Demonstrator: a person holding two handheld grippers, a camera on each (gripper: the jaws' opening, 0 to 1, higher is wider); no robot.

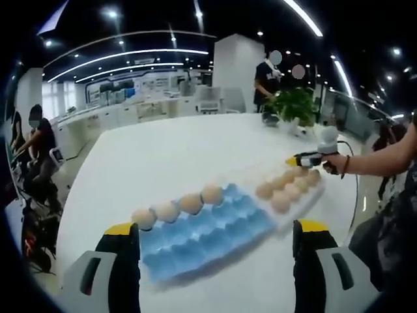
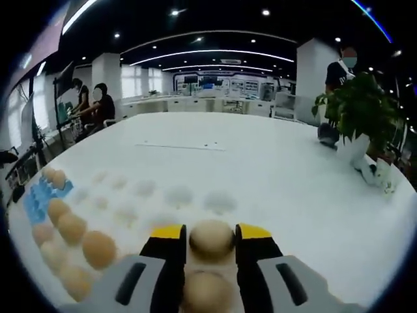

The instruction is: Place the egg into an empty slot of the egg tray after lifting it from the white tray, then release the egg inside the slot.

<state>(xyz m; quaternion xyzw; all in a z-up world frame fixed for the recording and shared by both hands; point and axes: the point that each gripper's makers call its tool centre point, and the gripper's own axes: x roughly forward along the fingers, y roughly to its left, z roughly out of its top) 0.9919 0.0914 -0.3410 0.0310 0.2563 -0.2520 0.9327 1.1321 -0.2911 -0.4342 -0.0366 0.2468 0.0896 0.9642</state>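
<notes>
**Egg sits between the right gripper's jaws over the white tray**

Egg (image 2: pixel 211 239) in the right gripper view lies between the yellow-tipped jaws of the right gripper (image 2: pixel 210 236), which press against both its sides. It rests in the white tray (image 2: pixel 163 195), with another egg (image 2: pixel 207 290) just below it between the jaws. More eggs line the tray's left edge, and a corner of the blue egg tray (image 2: pixel 40 195) shows far left. A potted plant (image 2: pixel 359 114) stands on the white table (image 2: pixel 260 163).

In the left gripper view, the left gripper (image 1: pixel 215 235) hangs with jaws spread wide and nothing between them, near the blue egg tray (image 1: pixel 208 231). Four eggs (image 1: pixel 177 208) fill its far row. Beyond, the white tray (image 1: pixel 287 189) holds eggs, and a person's hand (image 1: pixel 339 163) holds the right gripper (image 1: pixel 301 160) at its far end.
</notes>
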